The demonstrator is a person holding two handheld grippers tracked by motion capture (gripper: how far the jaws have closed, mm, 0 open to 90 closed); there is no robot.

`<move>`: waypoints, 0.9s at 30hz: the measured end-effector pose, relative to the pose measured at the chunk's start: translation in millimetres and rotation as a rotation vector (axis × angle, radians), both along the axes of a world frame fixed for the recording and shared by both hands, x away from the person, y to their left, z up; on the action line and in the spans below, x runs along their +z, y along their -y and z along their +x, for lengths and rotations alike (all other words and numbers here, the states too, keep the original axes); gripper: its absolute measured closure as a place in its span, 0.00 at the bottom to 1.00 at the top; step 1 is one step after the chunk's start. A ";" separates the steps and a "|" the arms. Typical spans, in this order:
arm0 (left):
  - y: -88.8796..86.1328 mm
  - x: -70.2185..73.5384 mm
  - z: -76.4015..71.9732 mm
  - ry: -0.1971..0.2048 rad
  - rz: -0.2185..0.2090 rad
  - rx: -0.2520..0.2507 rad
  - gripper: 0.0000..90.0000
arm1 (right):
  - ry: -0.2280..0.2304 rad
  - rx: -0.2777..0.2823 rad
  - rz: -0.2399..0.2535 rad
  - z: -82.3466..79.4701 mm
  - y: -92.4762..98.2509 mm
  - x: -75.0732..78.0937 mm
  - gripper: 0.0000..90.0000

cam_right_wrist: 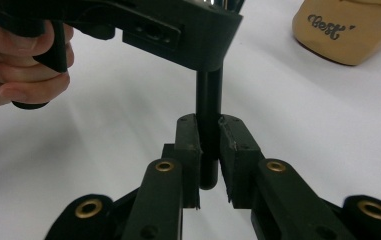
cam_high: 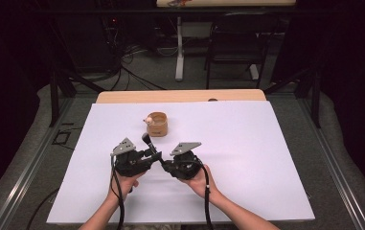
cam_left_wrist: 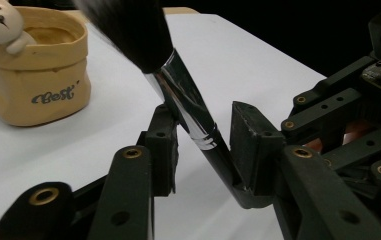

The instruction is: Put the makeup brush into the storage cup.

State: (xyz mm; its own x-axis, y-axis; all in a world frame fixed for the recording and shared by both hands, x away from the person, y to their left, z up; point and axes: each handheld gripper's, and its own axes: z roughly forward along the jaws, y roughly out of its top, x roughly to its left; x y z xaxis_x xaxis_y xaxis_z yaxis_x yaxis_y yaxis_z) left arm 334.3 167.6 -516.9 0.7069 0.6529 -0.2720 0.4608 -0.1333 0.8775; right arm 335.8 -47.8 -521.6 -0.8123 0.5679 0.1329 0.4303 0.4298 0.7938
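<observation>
- High view: a person's two hands hold the left gripper [cam_high: 150, 152] and the right gripper [cam_high: 163, 164] nose to nose near the front middle of the white table [cam_high: 247, 158], with a makeup brush [cam_high: 148, 143] bridging them.
- The brush has a dark, fluffy head, a shiny chrome ferrule and a slim black handle; it slants from the grippers up toward 11 o'clock, its head ending just short of the cup.
- A tan ceramic cup [cam_high: 157, 123] shaped like a little sack stands at about 12 o'clock from the grippers, near but apart; a small white bear figure [cam_high: 148, 120] leans over its rim at 9 o'clock.
- Left gripper view: the brush [cam_left_wrist: 188, 107] runs between the left gripper [cam_left_wrist: 203, 135] jaws; the left-hand pad meets the chrome ferrule, while a small gap shows on the other side, so the jaws are not yet clamped.
- The cup [cam_left_wrist: 35, 75] sits at 10 o'clock in that view, with "Best" lettered on its side and the bear [cam_left_wrist: 0, 25] on its rim.
- Right gripper view: the right gripper [cam_right_wrist: 209, 145] is clenched on the black handle [cam_right_wrist: 209, 100], both pads pressing near its butt end, with the handle rising to 12 o'clock.
- The cup [cam_right_wrist: 350, 30] lies at 2 o'clock there.
</observation>
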 end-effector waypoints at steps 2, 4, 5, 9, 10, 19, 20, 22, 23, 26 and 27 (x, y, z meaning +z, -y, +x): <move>0.8 -0.2 -0.6 0.001 -0.001 -0.012 0.75 | 0.002 -0.001 -0.003 0.3 -0.1 0.0 0.88; 0.7 0.0 -1.0 0.000 -0.014 -0.023 0.78 | 0.002 0.000 0.007 1.1 -0.5 -1.5 0.88; 0.9 -0.3 -1.2 0.001 -0.024 -0.027 0.79 | -0.001 0.004 0.003 0.9 -0.6 -1.7 0.88; 2.2 0.3 -2.8 0.013 -0.021 -0.045 0.84 | 0.002 0.005 -0.001 0.7 -1.5 -2.4 0.88; 2.5 0.4 -3.0 0.015 -0.023 -0.057 0.84 | 0.002 0.005 0.005 0.6 -2.0 -3.2 0.88; 8.7 6.4 -11.1 0.088 0.074 -0.065 0.87 | 0.002 -0.006 0.018 1.9 3.7 -3.4 0.68; 8.9 6.4 -11.3 0.088 0.079 -0.065 0.87 | -0.001 -0.003 0.023 2.0 5.4 -3.8 0.64; 8.7 6.1 -11.5 0.089 0.082 -0.067 0.87 | -0.001 -0.002 0.014 2.0 8.0 -4.1 0.55; 8.5 6.1 -11.7 0.090 0.085 -0.066 0.87 | -0.001 0.009 0.023 1.9 9.7 -4.1 0.51; 8.0 6.6 -11.6 0.096 0.092 -0.067 0.87 | 0.016 0.026 0.032 0.9 13.8 -2.7 0.40; 7.6 7.1 -11.6 0.103 0.100 -0.064 0.87 | 0.026 0.027 0.033 0.5 15.3 -2.1 0.35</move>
